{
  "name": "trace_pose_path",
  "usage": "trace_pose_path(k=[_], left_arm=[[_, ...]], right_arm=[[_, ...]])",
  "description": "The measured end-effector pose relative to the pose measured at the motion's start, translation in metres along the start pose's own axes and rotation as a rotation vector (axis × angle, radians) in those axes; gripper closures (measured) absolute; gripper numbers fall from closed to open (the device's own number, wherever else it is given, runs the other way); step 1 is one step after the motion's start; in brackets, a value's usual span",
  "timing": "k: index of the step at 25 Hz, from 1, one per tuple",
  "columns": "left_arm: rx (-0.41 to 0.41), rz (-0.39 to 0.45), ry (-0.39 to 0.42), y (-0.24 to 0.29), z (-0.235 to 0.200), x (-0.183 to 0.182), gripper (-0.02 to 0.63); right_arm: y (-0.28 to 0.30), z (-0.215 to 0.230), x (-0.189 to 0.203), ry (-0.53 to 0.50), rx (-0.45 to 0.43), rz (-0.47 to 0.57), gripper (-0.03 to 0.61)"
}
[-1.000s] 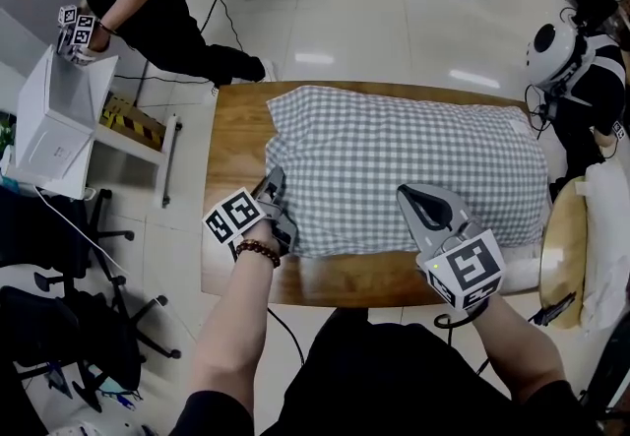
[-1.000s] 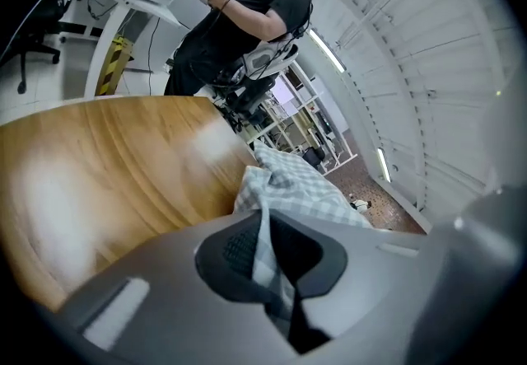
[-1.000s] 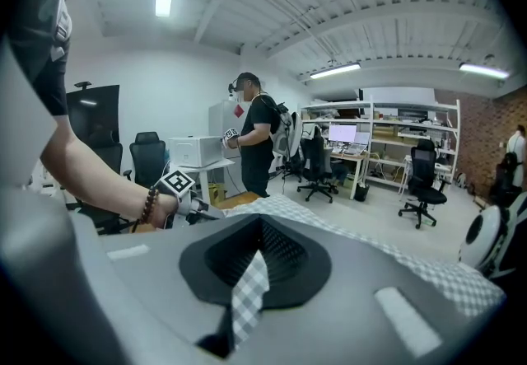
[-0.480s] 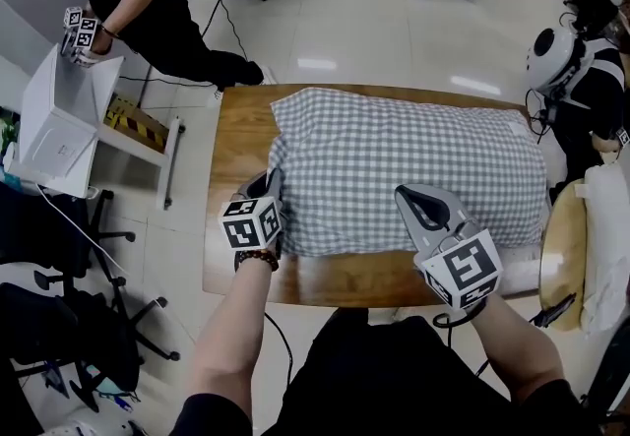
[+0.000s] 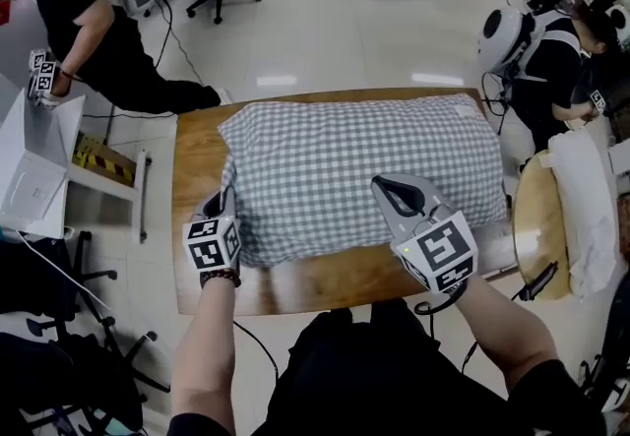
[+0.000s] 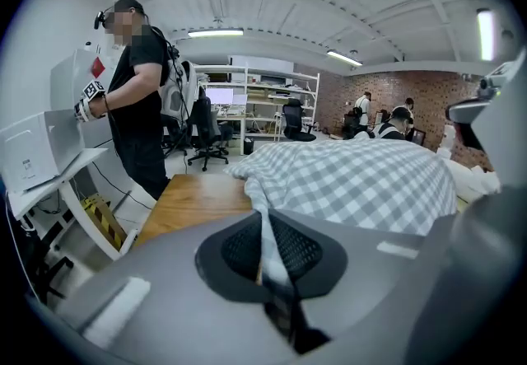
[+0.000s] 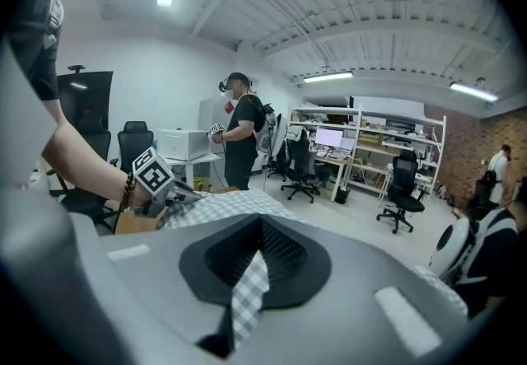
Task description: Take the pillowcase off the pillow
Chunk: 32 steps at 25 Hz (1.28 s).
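Observation:
A pillow in a grey-and-white checked pillowcase (image 5: 364,163) lies across the wooden table (image 5: 197,144). My left gripper (image 5: 224,198) is shut on the pillowcase's near left corner. In the left gripper view a strip of checked cloth (image 6: 265,231) runs pinched between the jaws of the left gripper (image 6: 263,273). My right gripper (image 5: 382,188) is shut on the cloth along the near edge, right of the middle. In the right gripper view a fold of checked cloth (image 7: 249,285) sticks out between the jaws of the right gripper (image 7: 245,301). The left gripper's marker cube (image 7: 152,172) shows there at the left.
A white pillow (image 5: 576,193) rests on a round side table (image 5: 536,227) at the right. A person in black (image 5: 94,21) stands by a white box (image 5: 34,178) at the left. Another person with a white helmet (image 5: 502,35) is at the back right. Office chairs stand behind.
My left gripper has rolled about its own axis, its marker cube turning, and has risen a little with the corner still held. The right gripper has kept its grip and place.

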State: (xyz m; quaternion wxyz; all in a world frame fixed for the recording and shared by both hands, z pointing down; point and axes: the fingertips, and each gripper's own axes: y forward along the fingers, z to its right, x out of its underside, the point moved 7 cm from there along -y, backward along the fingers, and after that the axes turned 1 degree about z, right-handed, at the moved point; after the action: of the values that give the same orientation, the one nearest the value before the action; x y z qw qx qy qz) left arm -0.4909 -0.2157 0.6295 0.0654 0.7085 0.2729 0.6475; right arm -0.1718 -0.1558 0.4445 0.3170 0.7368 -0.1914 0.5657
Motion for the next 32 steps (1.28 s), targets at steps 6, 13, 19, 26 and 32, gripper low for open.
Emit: trace_pose_path(k=[6, 13, 19, 26, 32], left_arm=[[-0.001, -0.009, -0.096, -0.033, -0.042, -0.019, 0.609], [-0.048, -0.049, -0.101, -0.037, -0.021, -0.036, 0.609], [-0.084, -0.072, -0.079, -0.021, -0.008, -0.042, 0.609], [-0.155, -0.102, -0.066, -0.003, 0.017, -0.046, 0.609], [-0.201, -0.112, -0.021, 0.0, 0.036, -0.081, 0.609]], right_arm=[[-0.012, 0.01, -0.026, -0.036, 0.101, -0.086, 0.578], [-0.078, 0.106, -0.007, -0.031, 0.256, -0.134, 0.578], [-0.106, 0.179, 0.031, -0.044, 0.34, -0.178, 0.577], [-0.125, 0.249, 0.087, -0.023, 0.347, -0.241, 0.577], [-0.125, 0.3, 0.121, 0.024, 0.314, -0.306, 0.577]])
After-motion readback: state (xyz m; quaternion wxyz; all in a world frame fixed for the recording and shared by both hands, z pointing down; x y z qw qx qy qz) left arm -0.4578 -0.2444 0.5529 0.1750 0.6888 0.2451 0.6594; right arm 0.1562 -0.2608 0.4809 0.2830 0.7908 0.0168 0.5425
